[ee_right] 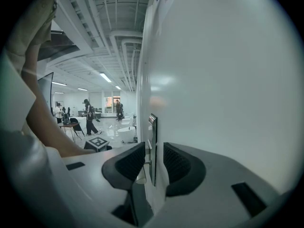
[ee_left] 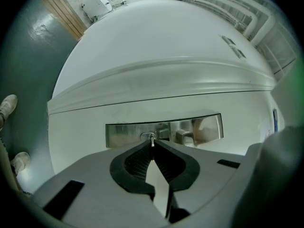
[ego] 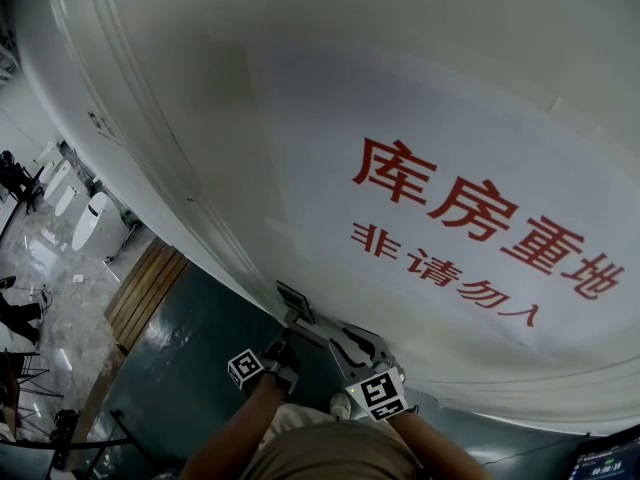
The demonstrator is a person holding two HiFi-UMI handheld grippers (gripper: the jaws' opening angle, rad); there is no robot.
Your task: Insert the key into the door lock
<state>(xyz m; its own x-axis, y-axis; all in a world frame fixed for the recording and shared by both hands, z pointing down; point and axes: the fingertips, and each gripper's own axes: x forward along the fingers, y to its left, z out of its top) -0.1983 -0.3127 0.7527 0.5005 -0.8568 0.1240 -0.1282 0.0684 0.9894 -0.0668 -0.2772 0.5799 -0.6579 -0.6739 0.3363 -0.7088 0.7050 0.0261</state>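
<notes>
Left gripper view shows the left gripper with its jaws clenched on the key, whose tip meets the keyhole in the steel lock plate on the white door. Alignment looks done; pushing it home appears to remain, and its depth cannot be told. The right gripper has its jaws released, empty, beside the plate's edge.
</notes>
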